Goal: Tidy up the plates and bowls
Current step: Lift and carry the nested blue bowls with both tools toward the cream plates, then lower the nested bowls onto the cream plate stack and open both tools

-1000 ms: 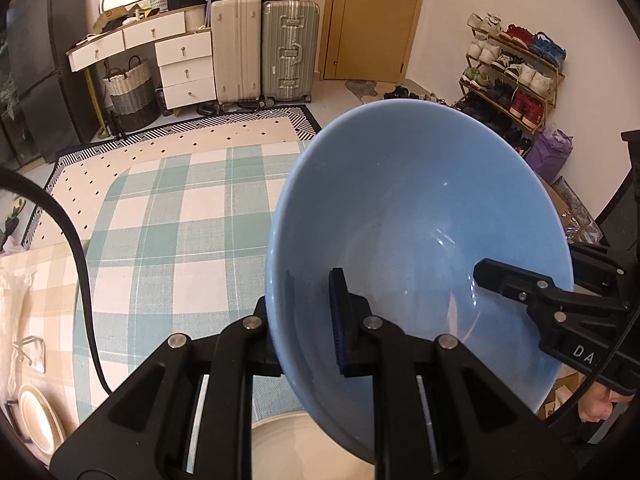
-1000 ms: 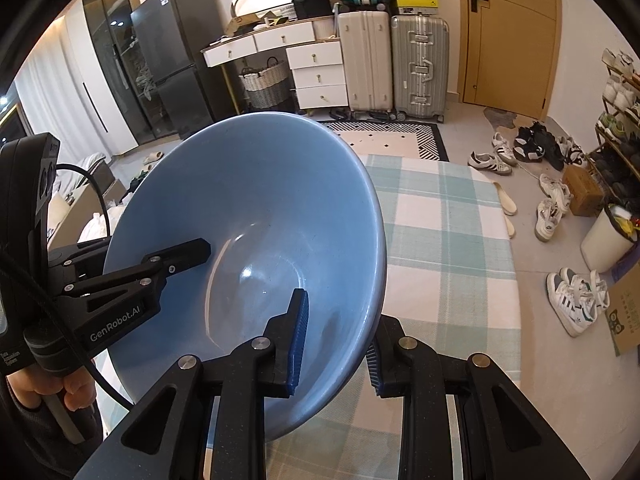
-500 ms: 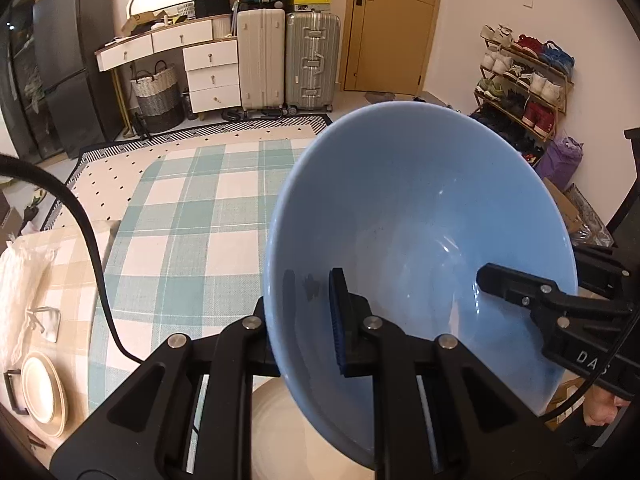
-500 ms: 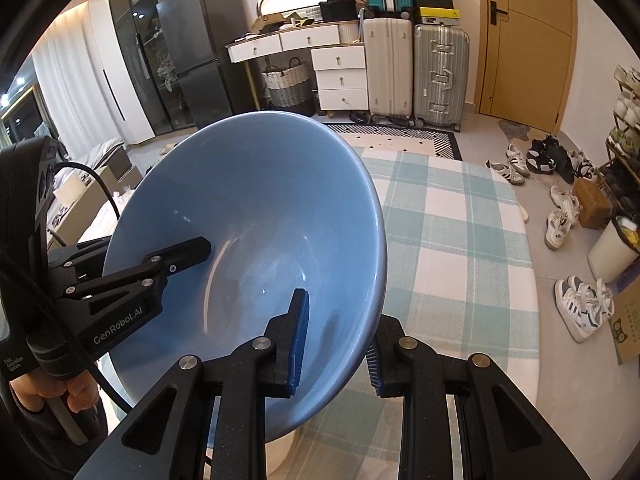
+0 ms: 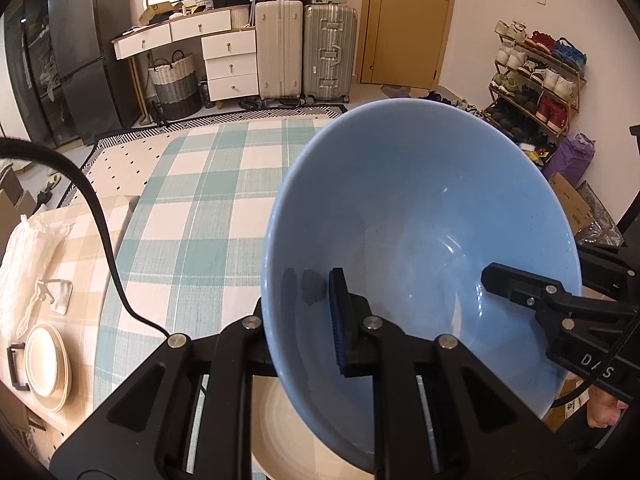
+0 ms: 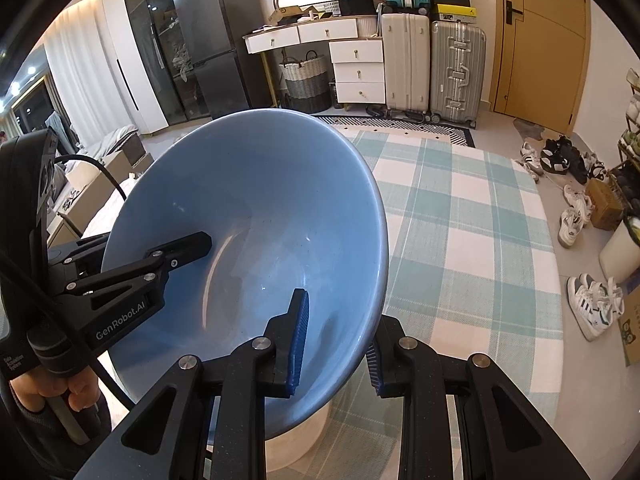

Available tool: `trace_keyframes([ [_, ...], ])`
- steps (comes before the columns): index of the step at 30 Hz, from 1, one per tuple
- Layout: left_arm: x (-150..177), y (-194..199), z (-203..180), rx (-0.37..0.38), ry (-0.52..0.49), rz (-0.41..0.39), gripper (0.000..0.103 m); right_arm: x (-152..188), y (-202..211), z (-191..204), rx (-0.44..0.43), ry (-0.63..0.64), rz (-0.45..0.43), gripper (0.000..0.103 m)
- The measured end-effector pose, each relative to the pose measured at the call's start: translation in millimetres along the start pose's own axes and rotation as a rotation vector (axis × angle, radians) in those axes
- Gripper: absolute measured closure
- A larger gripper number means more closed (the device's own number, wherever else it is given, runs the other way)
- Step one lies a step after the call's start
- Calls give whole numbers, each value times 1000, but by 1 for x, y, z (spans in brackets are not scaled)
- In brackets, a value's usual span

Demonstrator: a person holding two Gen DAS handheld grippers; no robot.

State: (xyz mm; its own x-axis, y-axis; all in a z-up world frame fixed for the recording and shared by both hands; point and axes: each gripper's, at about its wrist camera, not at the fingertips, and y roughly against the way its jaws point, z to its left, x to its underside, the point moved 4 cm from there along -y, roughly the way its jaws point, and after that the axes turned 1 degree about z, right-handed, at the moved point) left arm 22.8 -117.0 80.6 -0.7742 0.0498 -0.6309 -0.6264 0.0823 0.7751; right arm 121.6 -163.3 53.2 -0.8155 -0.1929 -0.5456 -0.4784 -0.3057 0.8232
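Apparently blue bowl (image 5: 420, 220) between both hand-held grippers' fingers

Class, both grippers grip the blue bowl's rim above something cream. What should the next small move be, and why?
Probably lower the blue bowl straight down. The left gripper and the right gripper each clamp its rim on opposite sides, and it hangs tilted above the cream dish on the checked tablecloth. Levelling it during the descent looks wise, so it nests rather than tips.

Green-white checked tablecloth (image 5: 208, 216) on table. Two suitcases (image 5: 306, 52) beside white drawer unit (image 5: 230, 60), woven basket (image 5: 174, 80) left of drawers. Shoe rack (image 5: 536, 80) at right wall, sneakers (image 6: 576, 216) on floor.
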Motion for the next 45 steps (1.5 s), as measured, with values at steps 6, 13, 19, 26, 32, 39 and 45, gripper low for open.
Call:
trace_keyframes([
  [6, 25, -4, 9, -10, 18, 18, 90, 18, -11, 7, -23, -7, 26, 77],
  [13, 48, -1, 19, -22, 32, 24, 90, 32, -13, 19, -20, 11, 38, 77],
  [19, 54, -1, 29, -20, 58, 25, 90, 45, -14, 27, -33, 17, 47, 77],
  [26, 69, -6, 38, -9, 77, 49, 90, 60, -18, 36, -44, 25, 70, 77],
  [32, 84, -16, 43, -11, 88, 62, 90, 72, -25, 41, -41, 36, 92, 77],
  [39, 103, -34, 47, -1, 97, 107, 90, 87, -33, 43, -49, 31, 130, 77],
  [45, 115, -50, 50, -4, 106, 145, 90, 98, -44, 44, -57, 24, 169, 77],
])
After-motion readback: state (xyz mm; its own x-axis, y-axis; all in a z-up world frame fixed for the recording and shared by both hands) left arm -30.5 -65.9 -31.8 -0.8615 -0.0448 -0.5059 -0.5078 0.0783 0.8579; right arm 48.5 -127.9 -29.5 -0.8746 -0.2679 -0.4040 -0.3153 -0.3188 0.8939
